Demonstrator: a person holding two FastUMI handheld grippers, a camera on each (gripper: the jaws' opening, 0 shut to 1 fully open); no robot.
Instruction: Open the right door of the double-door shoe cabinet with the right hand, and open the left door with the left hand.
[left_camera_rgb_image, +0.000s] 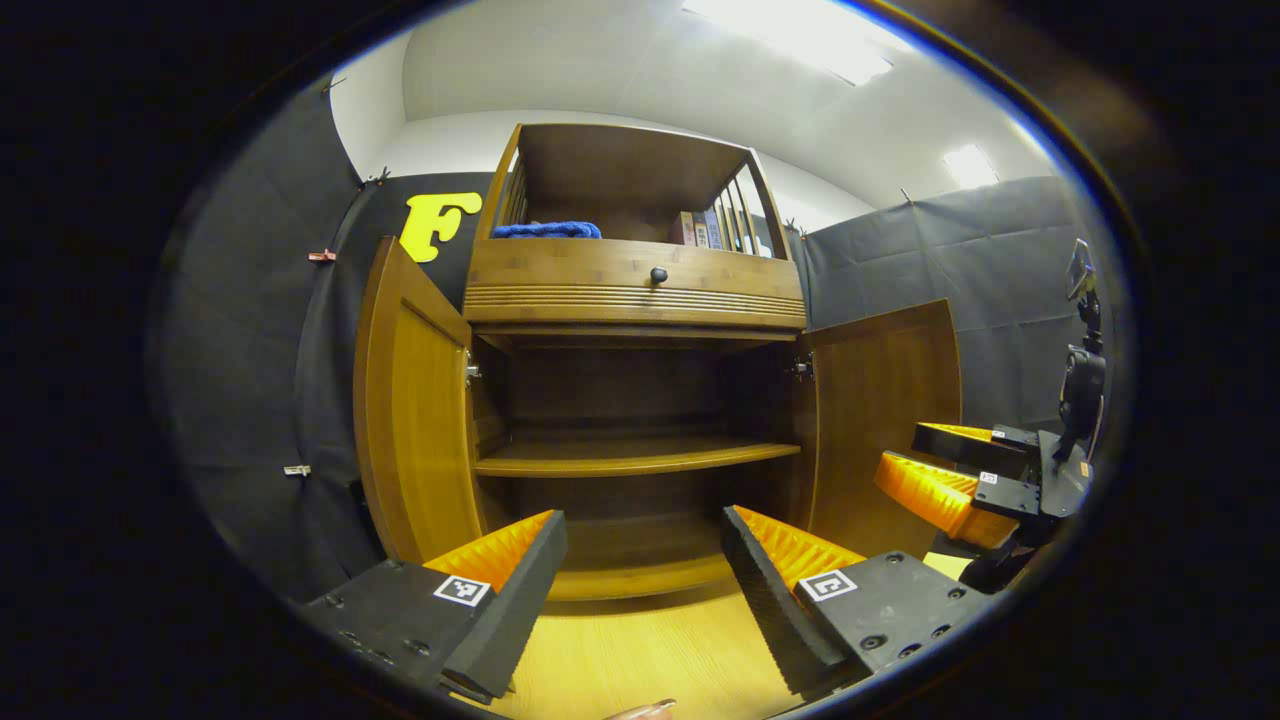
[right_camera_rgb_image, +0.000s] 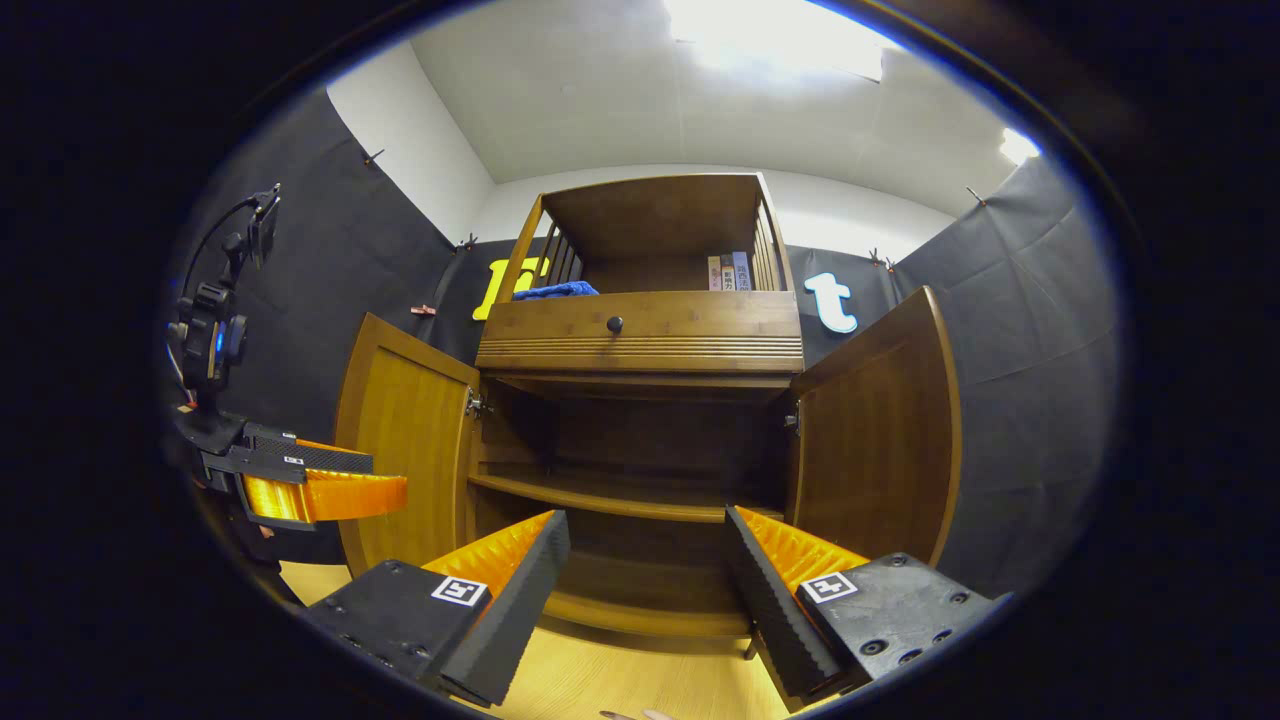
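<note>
The double-door shoe cabinet (left_camera_rgb_image: 635, 300) stands straight ahead against the black booth wall, and both of its lower doors are swung wide open. In the left gripper view the left door (left_camera_rgb_image: 415, 420) angles outward on its hinge side, and the right door (left_camera_rgb_image: 880, 410) does the same opposite it, baring a dark interior with one wooden shelf (left_camera_rgb_image: 635, 457) across the middle. Above the doors runs a drawer with a small dark knob (left_camera_rgb_image: 658, 274), and the open top compartment holds a blue cloth (left_camera_rgb_image: 546, 230) at one side and a few books (left_camera_rgb_image: 700, 229) at the other. The left tongs (left_camera_rgb_image: 645, 560) are released, their fingers spread apart with nothing between them, hovering over the pale wooden floor (left_camera_rgb_image: 650, 650) before the cabinet. The right tongs (right_camera_rgb_image: 648, 565) are likewise released and empty, facing the cabinet's opening. Each pair of tongs appears off to the side in the other's view, clear of both doors.
</note>
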